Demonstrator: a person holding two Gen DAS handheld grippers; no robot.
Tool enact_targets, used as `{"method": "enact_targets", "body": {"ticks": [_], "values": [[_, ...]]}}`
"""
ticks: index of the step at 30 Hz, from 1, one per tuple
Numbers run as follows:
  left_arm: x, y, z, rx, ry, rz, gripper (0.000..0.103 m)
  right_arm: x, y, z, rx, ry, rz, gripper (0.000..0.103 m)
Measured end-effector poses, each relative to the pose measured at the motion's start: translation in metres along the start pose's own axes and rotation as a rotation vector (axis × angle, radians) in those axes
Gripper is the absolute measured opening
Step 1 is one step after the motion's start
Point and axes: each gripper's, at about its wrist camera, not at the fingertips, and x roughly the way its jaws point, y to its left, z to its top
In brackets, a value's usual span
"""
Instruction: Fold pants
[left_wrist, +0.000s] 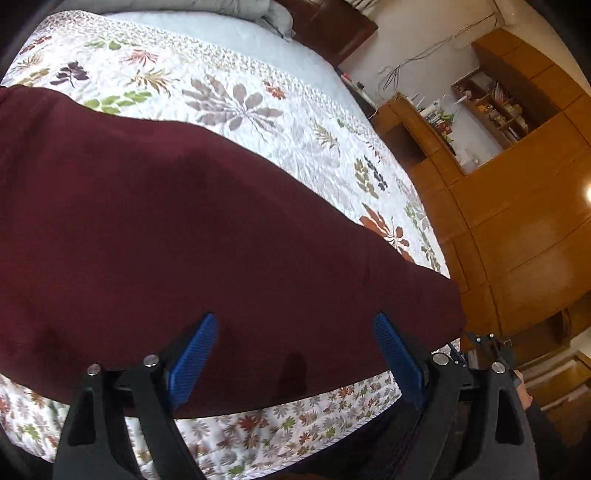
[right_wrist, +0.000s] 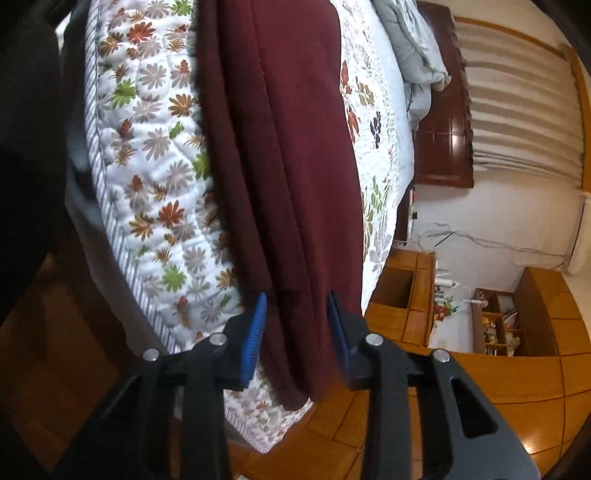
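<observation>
Dark maroon pants (left_wrist: 177, 221) lie stretched across a floral bedspread (left_wrist: 258, 107). My left gripper (left_wrist: 295, 318) hovers over their near edge with its blue pads (left_wrist: 197, 354) far apart and nothing pinched between them. In the right wrist view the pants (right_wrist: 280, 147) run as a long folded band along the bed's edge. Their near end passes between the blue pads (right_wrist: 255, 332) of my right gripper (right_wrist: 298, 299), which is shut on the cloth; a flap hangs below the fingers. The right gripper's frame (left_wrist: 487, 343) and a hand (left_wrist: 521, 384) show at the pants' right corner.
The bed's quilted side (right_wrist: 147, 192) drops to a glossy wooden floor (right_wrist: 461, 380). A grey duvet (right_wrist: 417, 48) is bunched by the dark headboard (right_wrist: 443, 129). Wooden cabinets and cluttered shelves (left_wrist: 491, 107) stand past the bed's far corner.
</observation>
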Motion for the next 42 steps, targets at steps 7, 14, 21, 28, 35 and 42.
{"method": "enact_targets", "body": {"ticks": [7, 14, 21, 28, 35, 42], "values": [[0.008, -0.003, -0.003, 0.005, 0.023, 0.035, 0.088, 0.007, 0.004, 0.003, -0.054, -0.016, -0.016, 0.007], [0.012, -0.005, -0.007, 0.018, 0.035, 0.049, 0.088, -0.011, 0.006, -0.01, -0.025, -0.035, 0.018, 0.006], [0.016, -0.012, -0.011, 0.063, 0.056, 0.062, 0.09, -0.014, -0.007, -0.019, 0.105, -0.021, -0.03, 0.04], [0.02, -0.016, -0.017, 0.107, 0.042, 0.079, 0.093, 0.008, -0.094, -0.18, 1.613, 0.029, 0.582, 0.082], [0.018, -0.016, -0.015, 0.092, 0.059, 0.077, 0.093, 0.089, -0.011, -0.278, 2.694, -0.414, 0.991, 0.077], [0.02, -0.017, -0.015, 0.084, 0.061, 0.092, 0.093, 0.112, 0.006, -0.263, 2.786, -0.53, 1.011, 0.077]]}}
